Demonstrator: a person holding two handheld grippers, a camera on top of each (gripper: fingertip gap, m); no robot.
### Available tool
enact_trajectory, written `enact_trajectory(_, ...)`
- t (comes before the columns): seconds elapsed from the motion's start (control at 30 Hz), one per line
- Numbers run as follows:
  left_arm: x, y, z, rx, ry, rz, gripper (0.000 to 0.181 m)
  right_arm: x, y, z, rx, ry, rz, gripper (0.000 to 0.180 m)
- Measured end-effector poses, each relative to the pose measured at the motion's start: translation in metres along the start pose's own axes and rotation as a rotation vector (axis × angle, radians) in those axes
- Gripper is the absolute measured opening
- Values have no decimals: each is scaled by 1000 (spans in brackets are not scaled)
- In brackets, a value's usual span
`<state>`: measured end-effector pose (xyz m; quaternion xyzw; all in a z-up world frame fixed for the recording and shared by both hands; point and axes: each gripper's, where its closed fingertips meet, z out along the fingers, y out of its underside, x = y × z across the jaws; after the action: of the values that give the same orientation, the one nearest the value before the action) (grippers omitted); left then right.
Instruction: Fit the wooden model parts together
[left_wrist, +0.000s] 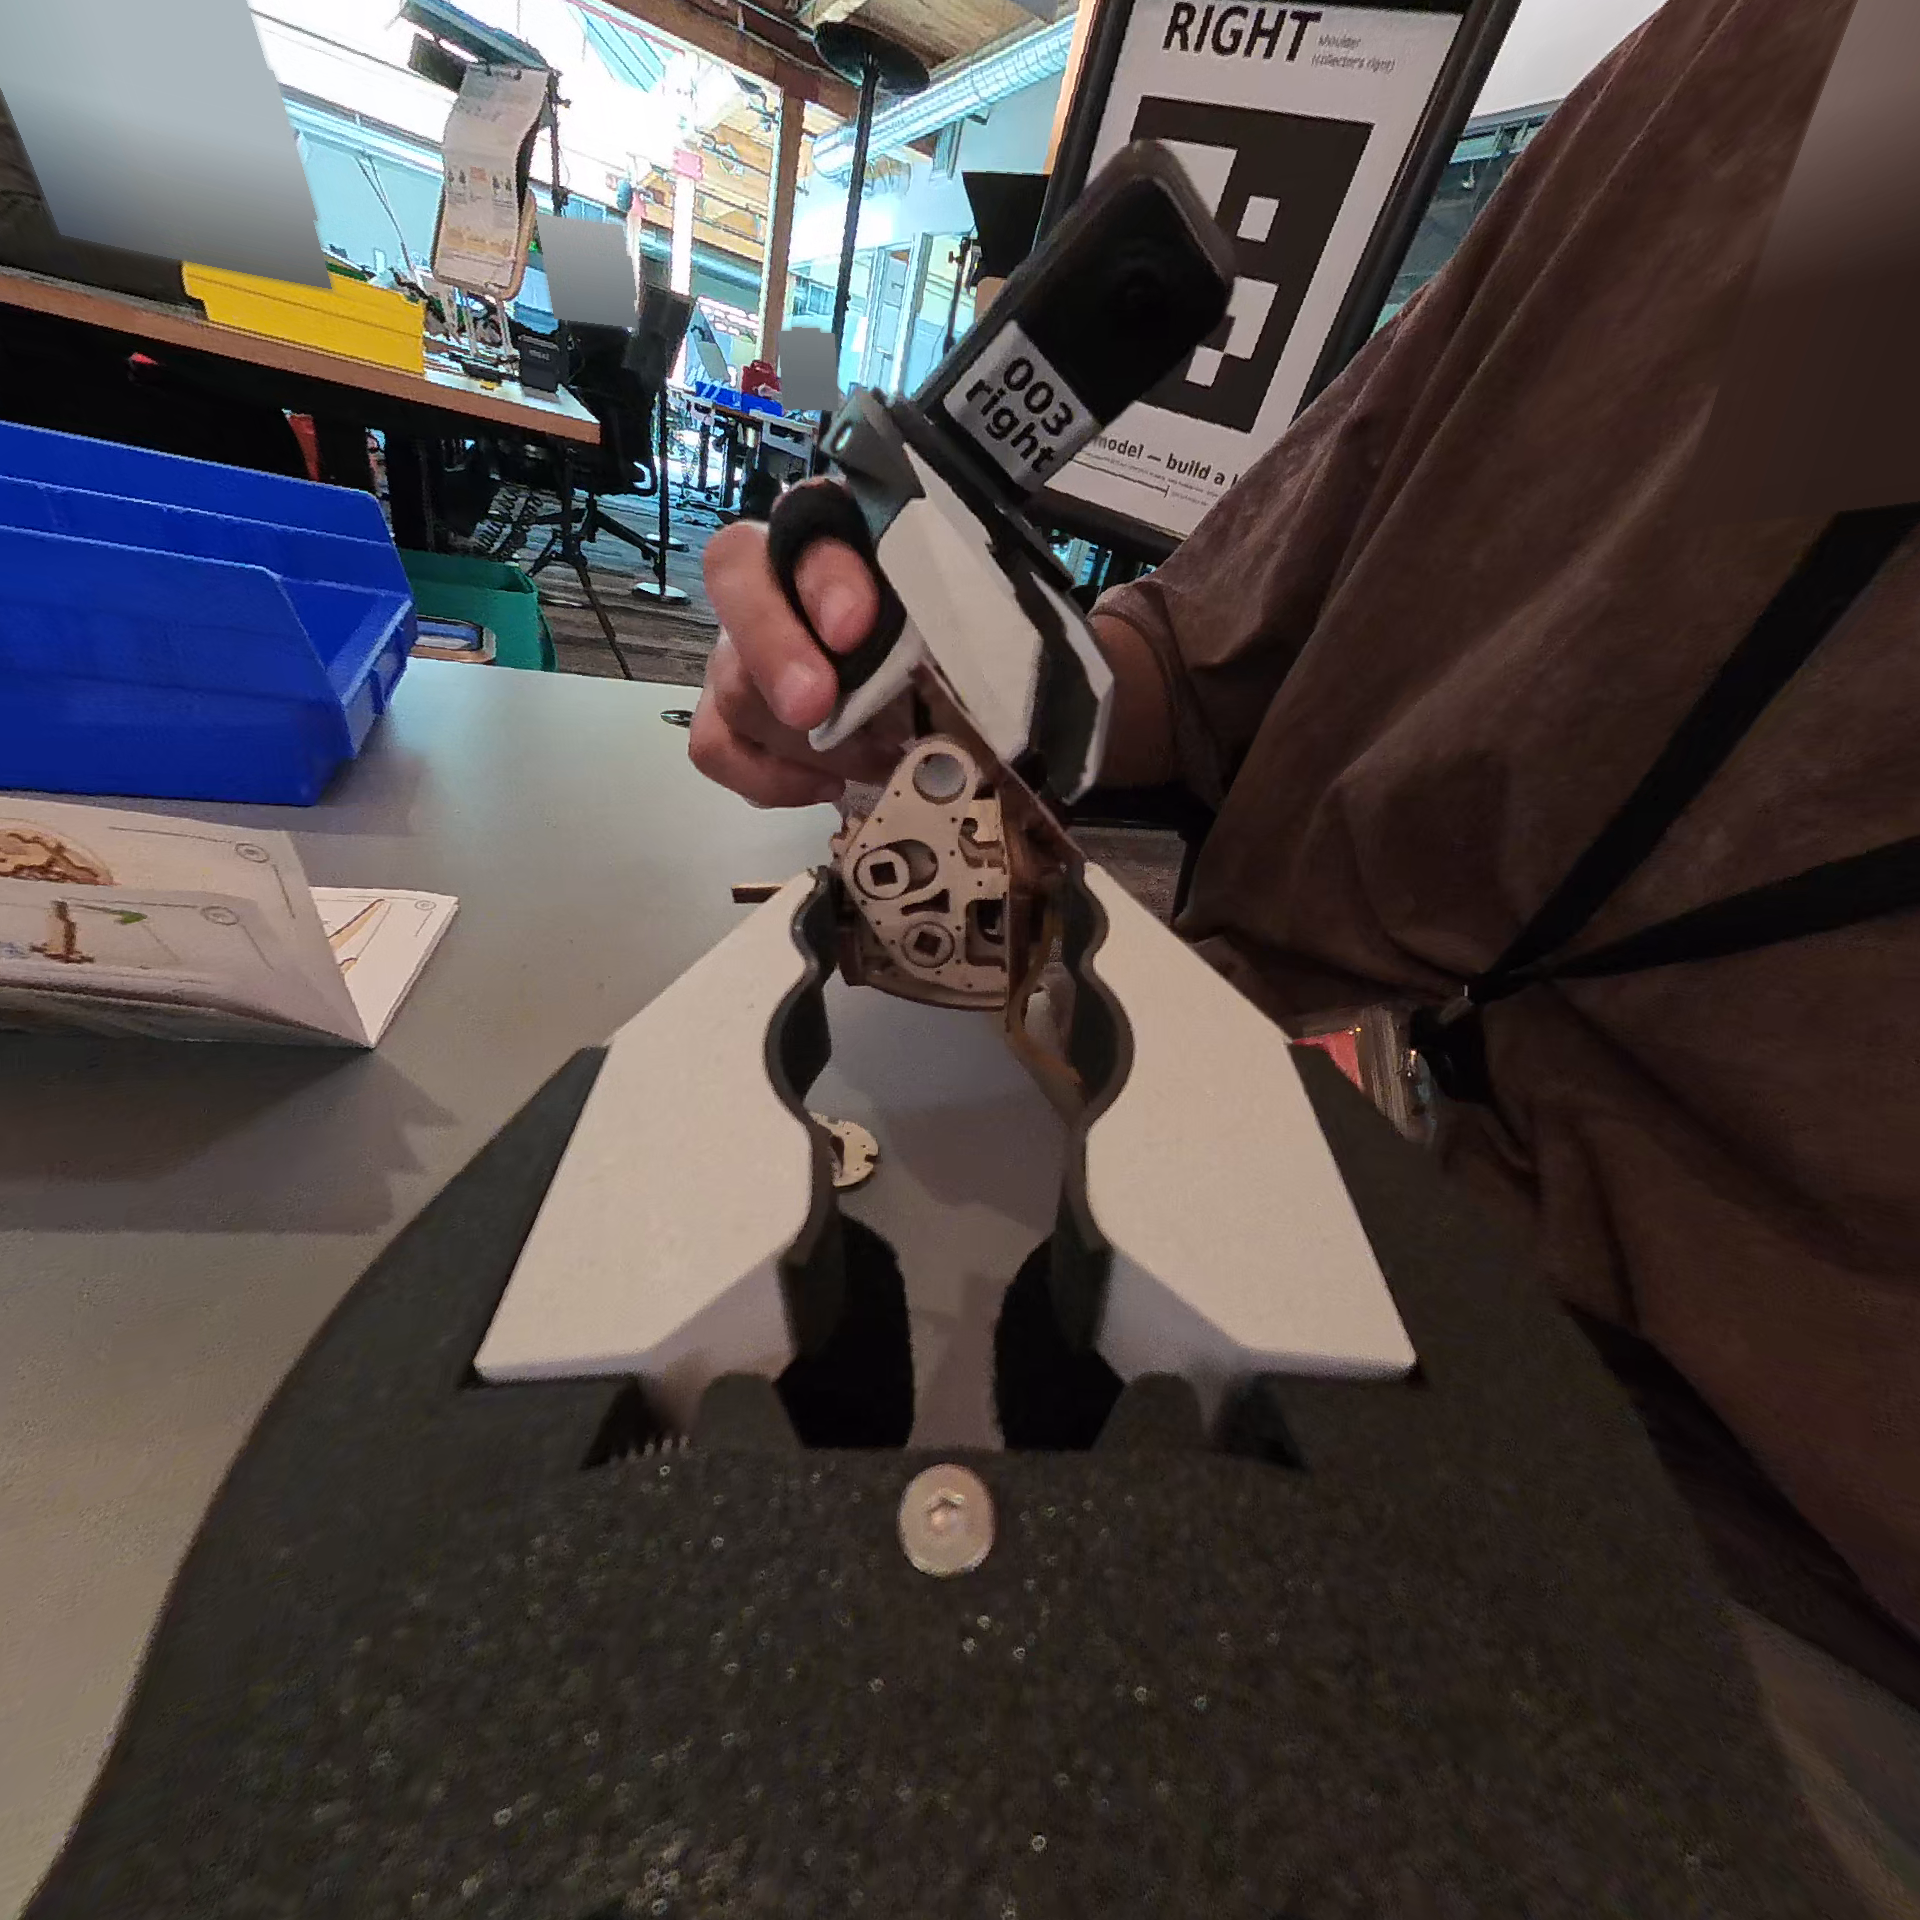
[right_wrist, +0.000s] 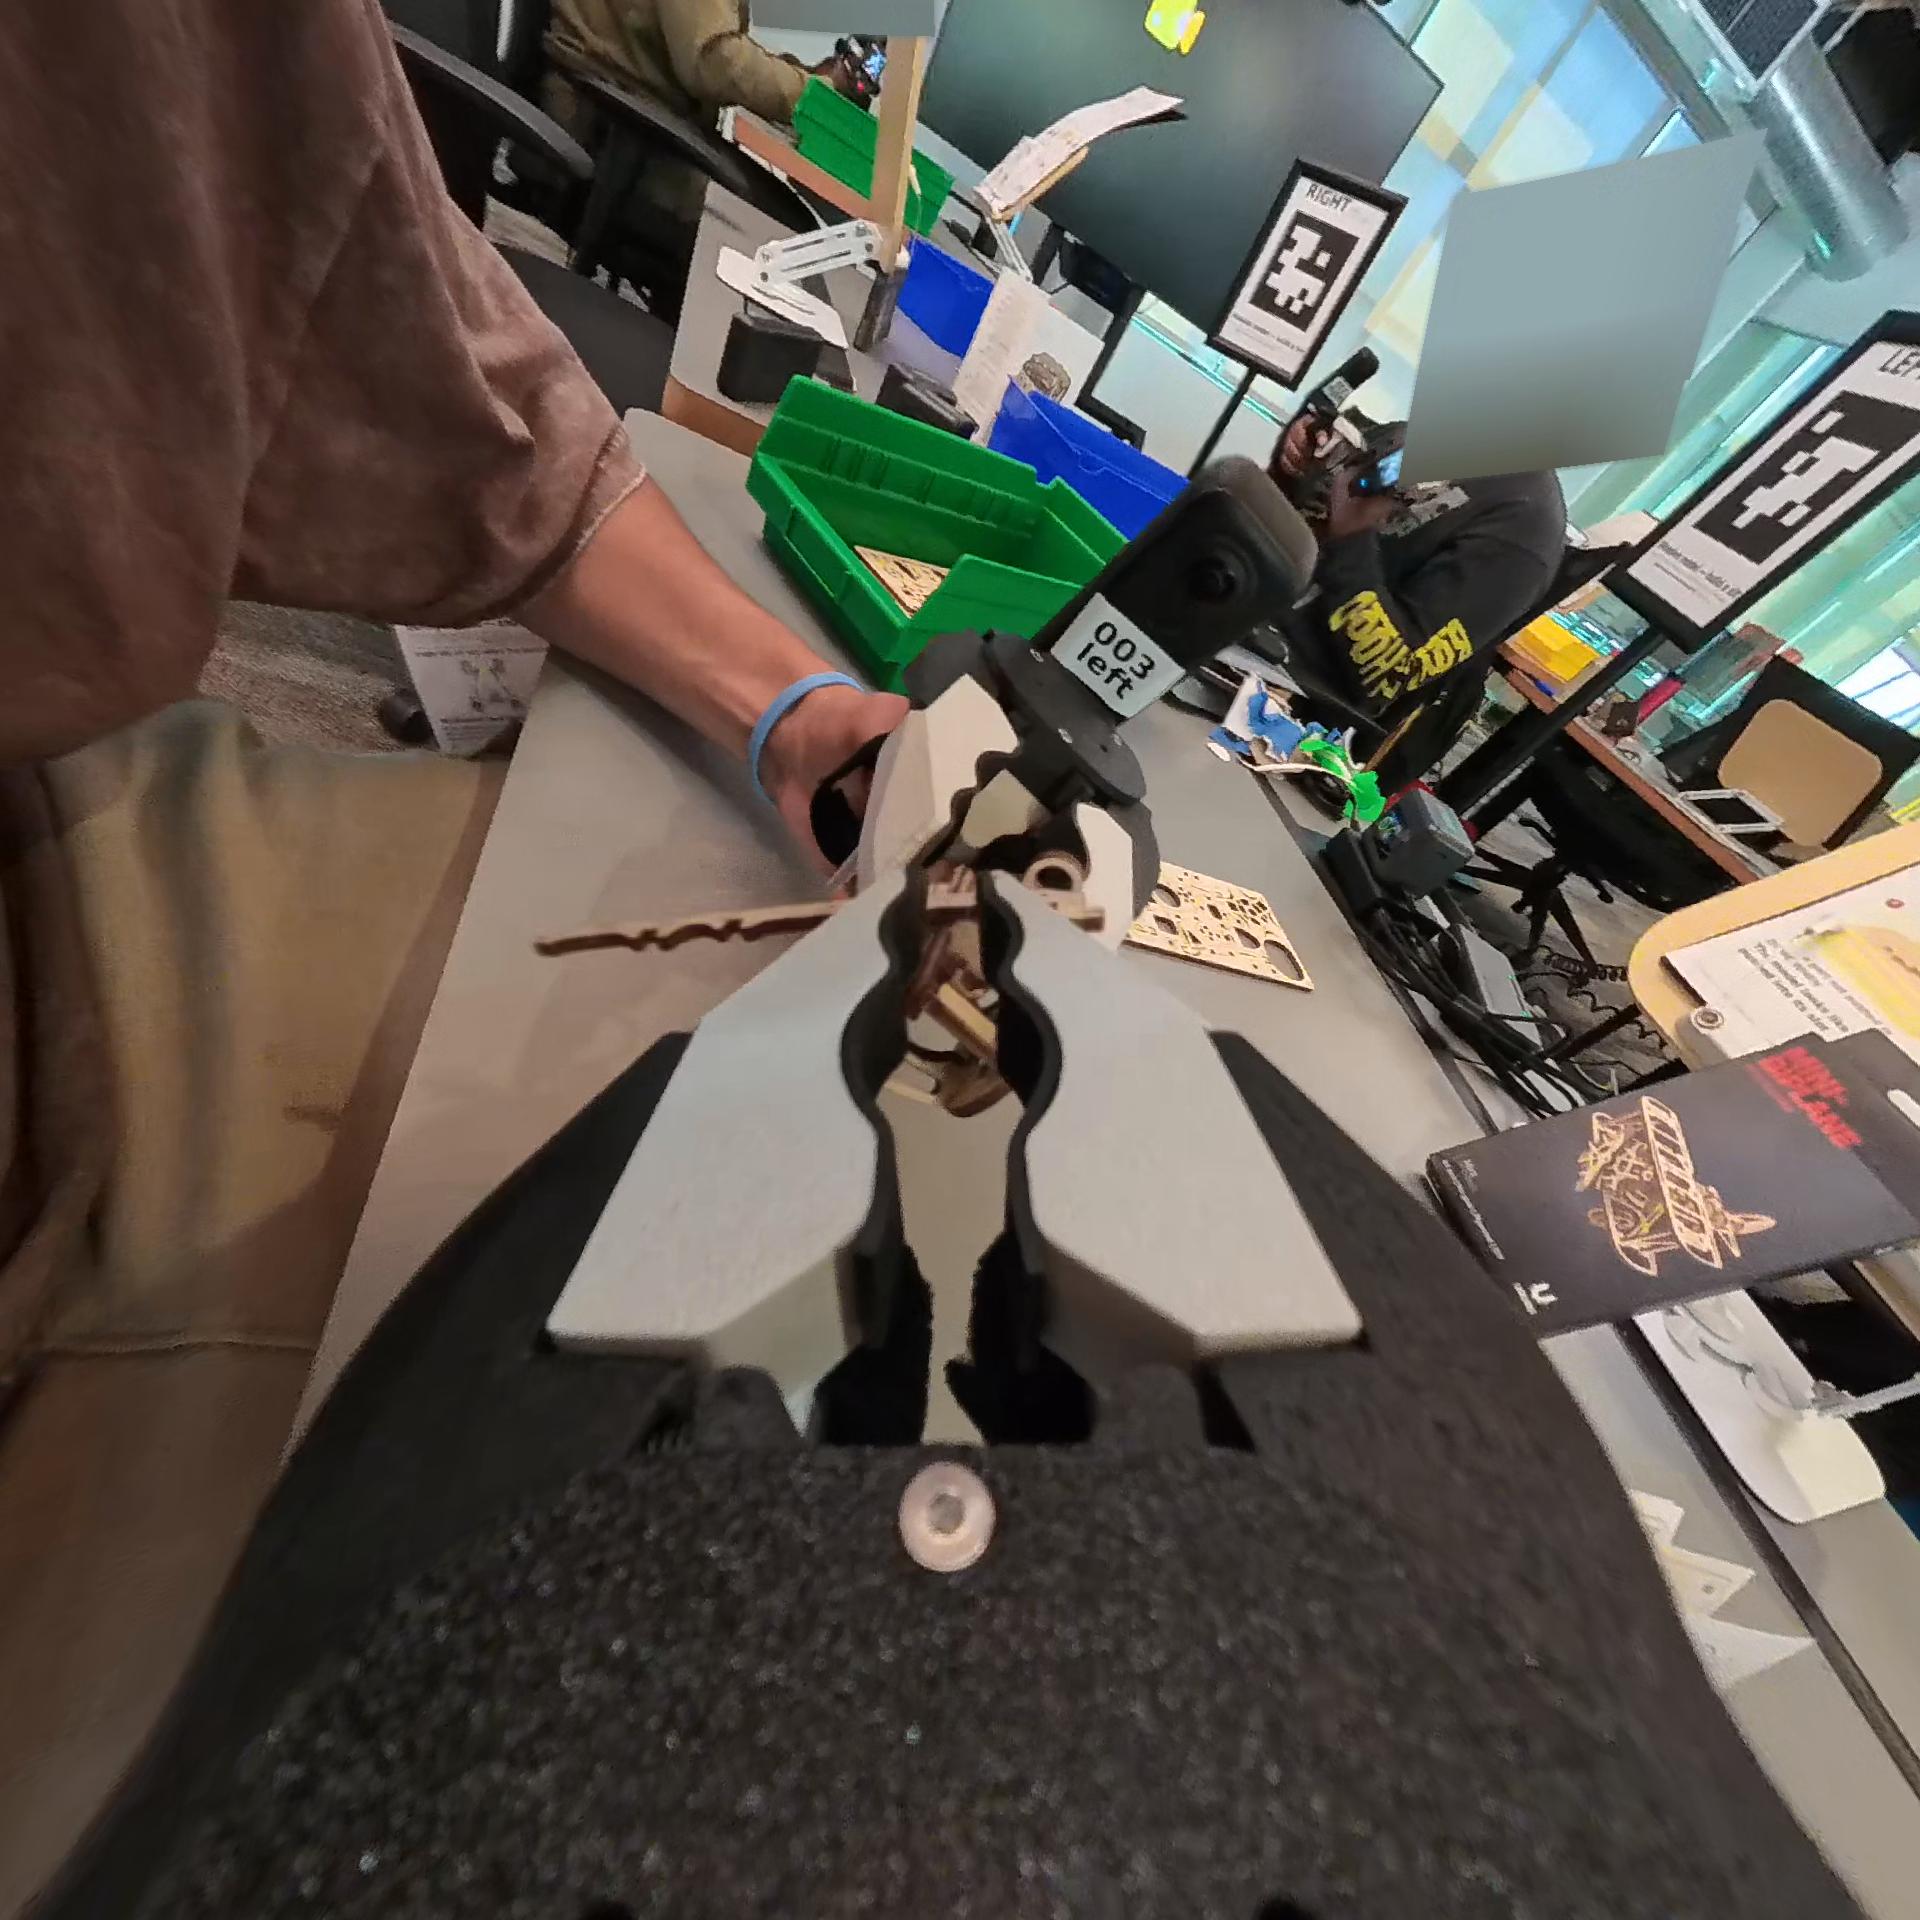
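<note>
Model (left_wrist: 930, 904), partly built, hangs above the counter (left_wrist: 540, 790), grasped between my two claws: left claw (left_wrist: 940, 914) clenched on its lower end, right claw (right_wrist: 951, 914) on its top. I judge several parts remain: one loose gear (left_wrist: 847, 1148), one punched sheet (right_wrist: 1221, 925). Beyond lie one booklet (left_wrist: 208, 935) and one blue bin (left_wrist: 187, 613).
</note>
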<state>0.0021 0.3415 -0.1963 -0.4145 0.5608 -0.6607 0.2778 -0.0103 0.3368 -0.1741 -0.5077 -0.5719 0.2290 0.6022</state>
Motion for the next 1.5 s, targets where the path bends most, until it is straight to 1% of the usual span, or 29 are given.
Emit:
enact_trajectory(0.3, -12, 4, -2, -15, -62, 2, 41, 9, 14, 3, -55, 48, 31, 5)
enact_trajectory(0.5, -37, 16, -7, -81, -223, 50, 41, 19, 40, 5, -178, 120, 92, 3)
enact_trajectory(0.6, -47, 21, -9, -106, -272, 55, 40, 21, 50, 6, -211, 145, 144, 4)
enact_trajectory(0.7, -51, 24, -10, -109, -290, 49, 40, 21, 55, 7, -238, 147, 158, 8)
enact_trajectory(1.0, -57, 25, -11, -112, -321, 49, 40, 22, 60, 6, -264, 165, 172, 12)
enact_trajectory(1.1, -58, 26, -12, -114, -330, 51, 40, 24, 62, 7, -277, 184, 160, 11)
enact_trajectory(1.17, -59, 25, -12, -112, -335, 49, 41, 27, 62, 6, -292, 212, 126, 4)
enact_trajectory(1.37, -60, 25, -13, -110, -342, 49, 41, 27, 62, 6, -335, 238, 90, 4)
enact_trajectory(1.5, -59, 20, -15, -76, -332, 38, 41, 32, 52, 2, -264, 249, 141, 3)
